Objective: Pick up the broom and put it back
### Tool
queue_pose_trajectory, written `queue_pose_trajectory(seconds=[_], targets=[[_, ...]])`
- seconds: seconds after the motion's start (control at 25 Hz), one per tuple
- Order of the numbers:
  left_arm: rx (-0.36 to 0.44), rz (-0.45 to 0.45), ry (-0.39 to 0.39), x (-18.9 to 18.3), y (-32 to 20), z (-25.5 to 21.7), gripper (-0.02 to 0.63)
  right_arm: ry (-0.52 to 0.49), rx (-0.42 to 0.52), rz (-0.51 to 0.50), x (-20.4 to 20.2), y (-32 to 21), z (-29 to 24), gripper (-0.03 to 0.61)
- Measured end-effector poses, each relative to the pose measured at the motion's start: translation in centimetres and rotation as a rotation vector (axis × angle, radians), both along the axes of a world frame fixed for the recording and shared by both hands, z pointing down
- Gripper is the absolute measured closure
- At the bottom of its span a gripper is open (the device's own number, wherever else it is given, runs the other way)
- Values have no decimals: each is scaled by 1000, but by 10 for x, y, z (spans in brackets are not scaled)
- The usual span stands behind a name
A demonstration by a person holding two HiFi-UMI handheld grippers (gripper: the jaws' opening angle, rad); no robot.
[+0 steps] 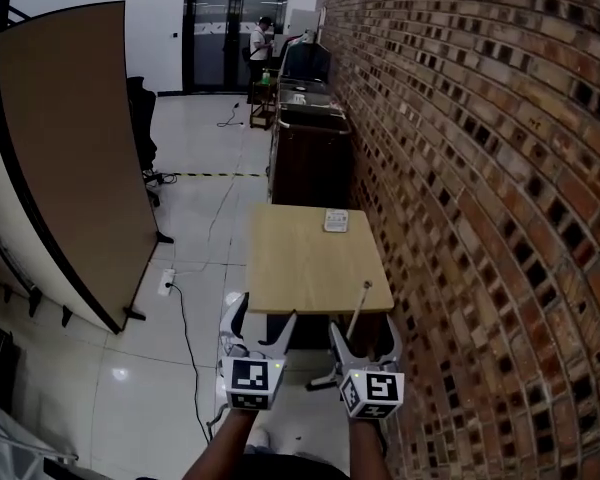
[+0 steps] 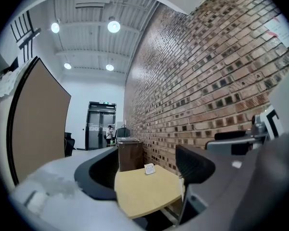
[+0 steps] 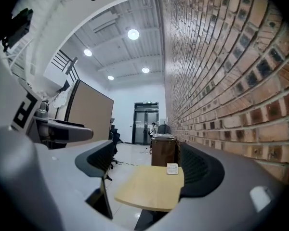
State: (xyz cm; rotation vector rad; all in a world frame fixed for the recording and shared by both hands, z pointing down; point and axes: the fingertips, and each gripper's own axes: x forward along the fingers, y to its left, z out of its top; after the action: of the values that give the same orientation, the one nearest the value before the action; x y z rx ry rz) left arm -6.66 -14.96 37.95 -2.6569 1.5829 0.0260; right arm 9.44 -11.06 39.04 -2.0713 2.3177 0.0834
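The 2 tongs, left gripper (image 1: 259, 324) and right gripper (image 1: 365, 342), are spread and empty, near a square light-wood table (image 1: 300, 263). A thin pale broom handle (image 1: 358, 312) leans at its near right corner.

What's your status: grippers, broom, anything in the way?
Left gripper open, empty. Right gripper open, empty. Broom handle leans by table corner, ungripped. Nothing blocking it.

we see a small square table of light wood (image 1: 305, 268) set against the brown brick wall (image 1: 480, 168) on the right. a small white flat card (image 1: 336, 220) lies at its far right corner. the table stands on a glossy white tiled floor (image 1: 195, 218). to its left, a white power strip (image 1: 166, 281) lies there, with a dark cable (image 1: 187, 343) running nearer.
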Motion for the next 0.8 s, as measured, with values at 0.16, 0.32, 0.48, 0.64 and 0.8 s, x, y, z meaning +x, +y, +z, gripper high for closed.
queue_pose_trajectory(seconds=[0.16,0.32,0.48,0.64,0.8], targets=[[-46,39,15,0,-27,14,267,16,-14,20,-4,-21,5,144],[-42,88,-19,13,-54,16,267,29,-24,30,12,-41,6,144],[-25,134,-16,37,-72,14,267,-7,-40,64,41,-51,14,145],[-39,253,-32,79,-74,23,267,-39,-106,116,83,-48,39,146],[-78,376,-81,124,-73,45,267,-43,-133,164,121,-43,56,146]])
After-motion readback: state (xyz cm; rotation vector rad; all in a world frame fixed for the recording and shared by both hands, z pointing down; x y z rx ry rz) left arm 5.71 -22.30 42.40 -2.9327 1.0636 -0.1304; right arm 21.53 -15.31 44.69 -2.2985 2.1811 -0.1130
